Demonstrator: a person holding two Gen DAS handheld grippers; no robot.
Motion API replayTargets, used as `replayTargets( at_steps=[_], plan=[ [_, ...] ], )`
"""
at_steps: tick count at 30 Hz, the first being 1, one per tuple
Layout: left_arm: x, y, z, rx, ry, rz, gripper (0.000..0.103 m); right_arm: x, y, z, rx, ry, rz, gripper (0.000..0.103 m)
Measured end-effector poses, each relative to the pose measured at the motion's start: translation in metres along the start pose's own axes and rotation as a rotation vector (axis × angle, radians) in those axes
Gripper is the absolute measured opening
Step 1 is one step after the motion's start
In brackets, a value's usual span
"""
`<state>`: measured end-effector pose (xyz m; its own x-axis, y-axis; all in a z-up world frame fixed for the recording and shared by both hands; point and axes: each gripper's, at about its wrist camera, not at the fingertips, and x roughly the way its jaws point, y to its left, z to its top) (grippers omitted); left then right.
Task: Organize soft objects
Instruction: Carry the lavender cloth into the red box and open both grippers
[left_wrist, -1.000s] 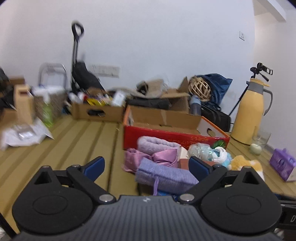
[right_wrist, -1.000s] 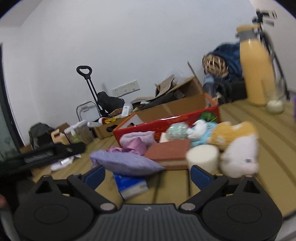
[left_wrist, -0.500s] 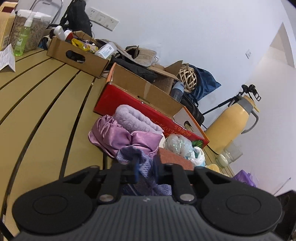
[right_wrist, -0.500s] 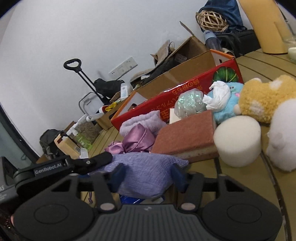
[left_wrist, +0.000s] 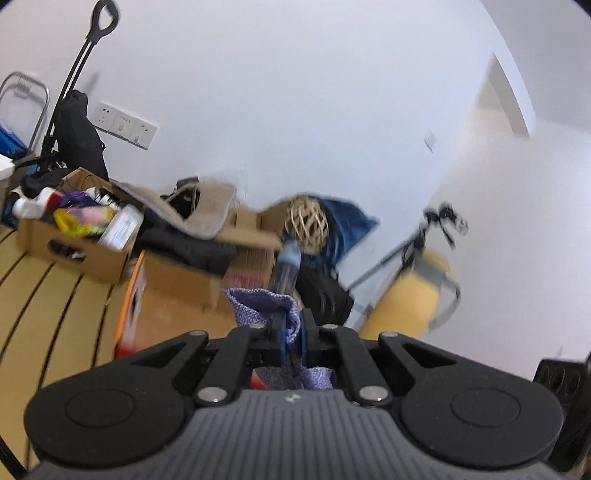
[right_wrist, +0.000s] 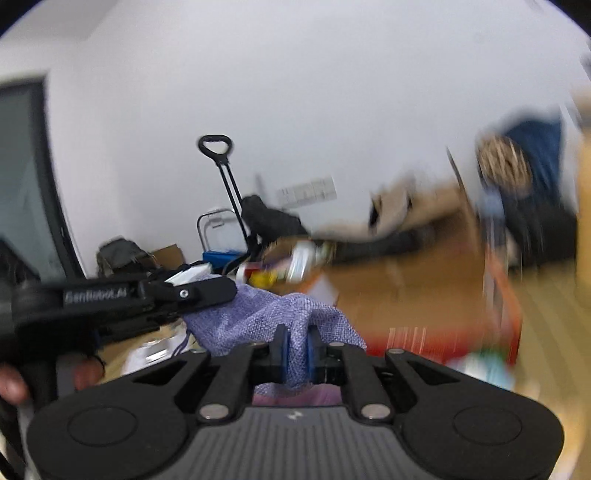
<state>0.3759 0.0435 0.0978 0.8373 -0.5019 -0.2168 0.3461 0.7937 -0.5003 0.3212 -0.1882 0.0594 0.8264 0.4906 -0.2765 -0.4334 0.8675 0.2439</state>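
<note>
Both grippers are shut on the same purple knitted cloth and hold it up off the table. In the left wrist view my left gripper pinches one end of the cloth. In the right wrist view my right gripper pinches the other end of the cloth, and the left gripper shows at the left, clamped on its far corner. The red-sided cardboard box lies beyond, blurred. The other soft objects are hidden below the gripper bodies.
A cardboard box of bottles stands at the back left of the slatted wooden table. A yellow thermos and a tripod are at the right. Bags, a wicker ball and a trolley line the wall.
Both grippers closed on the purple cloth and lifted it off the pile. Both views tilted up and blurred, so the pile of soft objects dropped out of sight.
</note>
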Motion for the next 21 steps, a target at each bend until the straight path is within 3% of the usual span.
replayTargets(
  at_steps=[3,7,10,13,15,16,17,19,20,21],
  plan=[
    [0.054,0.012,0.034,-0.018,0.018,0.048,0.008,0.046,-0.015,0.050,-0.076,0.024,-0.025,0.009],
    [0.138,0.044,0.058,-0.006,0.118,0.153,0.008,0.140,-0.046,0.093,-0.049,0.150,-0.039,0.009],
    [0.194,0.075,0.058,-0.026,0.168,0.274,0.008,0.213,-0.062,0.098,-0.035,0.255,-0.065,0.009],
    [0.242,0.099,0.053,-0.024,0.280,0.355,0.011,0.276,-0.069,0.091,-0.058,0.358,-0.138,0.009],
    [0.254,0.109,0.048,0.004,0.308,0.447,0.011,0.305,-0.072,0.081,-0.089,0.406,-0.183,0.009],
    [0.255,0.115,0.047,0.010,0.301,0.452,0.013,0.318,-0.074,0.077,-0.090,0.430,-0.202,0.009],
    [0.251,0.117,0.046,0.010,0.293,0.443,0.017,0.325,-0.076,0.073,-0.080,0.449,-0.204,0.014],
    [0.242,0.119,0.045,0.004,0.272,0.454,0.036,0.333,-0.084,0.066,-0.042,0.491,-0.165,0.024],
    [0.236,0.118,0.046,0.009,0.261,0.459,0.037,0.332,-0.088,0.064,-0.014,0.499,-0.134,0.038],
    [0.233,0.115,0.047,0.020,0.258,0.465,0.038,0.331,-0.091,0.064,0.013,0.499,-0.117,0.045]
  ],
)
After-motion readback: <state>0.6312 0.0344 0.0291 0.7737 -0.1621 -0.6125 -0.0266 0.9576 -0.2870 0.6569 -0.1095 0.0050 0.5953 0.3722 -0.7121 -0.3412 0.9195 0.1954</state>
